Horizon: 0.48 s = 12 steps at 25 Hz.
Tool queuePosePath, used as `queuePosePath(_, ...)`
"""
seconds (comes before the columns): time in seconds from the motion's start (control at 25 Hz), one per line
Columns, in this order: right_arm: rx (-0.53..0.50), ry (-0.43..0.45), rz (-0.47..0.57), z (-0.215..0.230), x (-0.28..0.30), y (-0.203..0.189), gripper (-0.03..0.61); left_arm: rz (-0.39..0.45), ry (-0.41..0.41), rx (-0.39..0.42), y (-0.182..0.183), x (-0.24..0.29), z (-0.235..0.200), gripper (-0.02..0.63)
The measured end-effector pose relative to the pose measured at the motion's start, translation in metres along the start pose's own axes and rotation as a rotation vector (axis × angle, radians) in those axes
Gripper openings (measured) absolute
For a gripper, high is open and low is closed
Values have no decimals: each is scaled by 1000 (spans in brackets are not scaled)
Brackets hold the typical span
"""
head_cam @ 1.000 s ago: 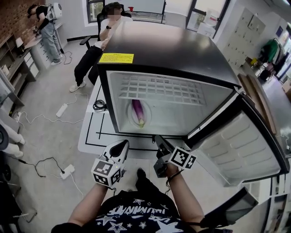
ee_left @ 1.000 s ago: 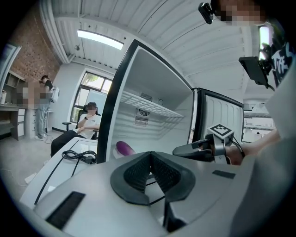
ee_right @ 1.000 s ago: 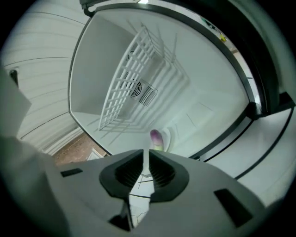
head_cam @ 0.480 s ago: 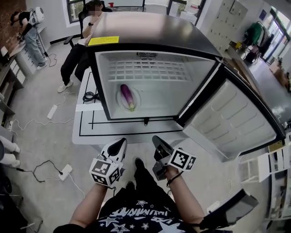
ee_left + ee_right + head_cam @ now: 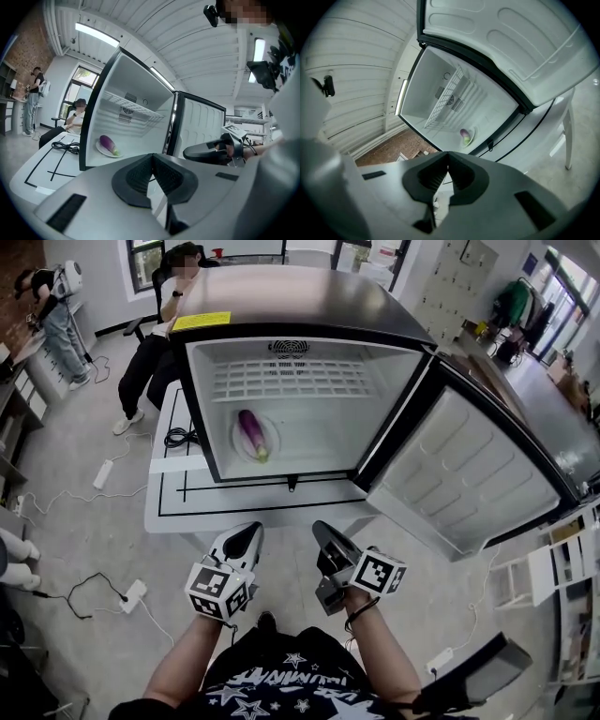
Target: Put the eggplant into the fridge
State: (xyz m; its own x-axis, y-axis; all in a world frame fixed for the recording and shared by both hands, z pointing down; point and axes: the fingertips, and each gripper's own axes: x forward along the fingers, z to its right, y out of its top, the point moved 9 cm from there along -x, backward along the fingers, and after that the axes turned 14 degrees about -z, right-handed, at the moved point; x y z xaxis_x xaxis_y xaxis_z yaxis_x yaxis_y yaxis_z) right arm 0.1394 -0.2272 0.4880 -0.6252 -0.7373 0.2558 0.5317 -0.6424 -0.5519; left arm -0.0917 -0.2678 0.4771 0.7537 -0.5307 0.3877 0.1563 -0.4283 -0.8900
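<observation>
Fridge (image 5: 375, 409), centre frame: glossy black shell, white moulded liner, wire shelf. Door (image 5: 469, 474) swung wide, right of frame.

Left gripper (image 5: 247, 536) and right gripper (image 5: 326, 532), low centre: both pairs of jaws pressed together, nothing between them.

White plate (image 5: 269, 450) on the fridge floor, left side. Eggplant (image 5: 249, 433) lies on it: smooth, purple, long axis roughly front-to-back, green end toward the opening. It sits up-frame of the grippers, well apart, left one nearer.

Judgement: only shutting the door remains.
</observation>
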Motion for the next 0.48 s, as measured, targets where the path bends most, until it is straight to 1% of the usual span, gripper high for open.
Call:
queuePosePath(0.16, -20, 6, -27, 0, -9, -4, 8, 7, 20, -9, -3, -4, 12, 9)
queuePosePath(0.32, -20, 7, -43, 1, -29, -13, 8, 4, 37, -20, -8, -9, 30, 9)
queuePosePath(0.48, -33, 13, -50, -1, -52, -23, 8, 0, 43, -9, -13, -15, 51, 9)
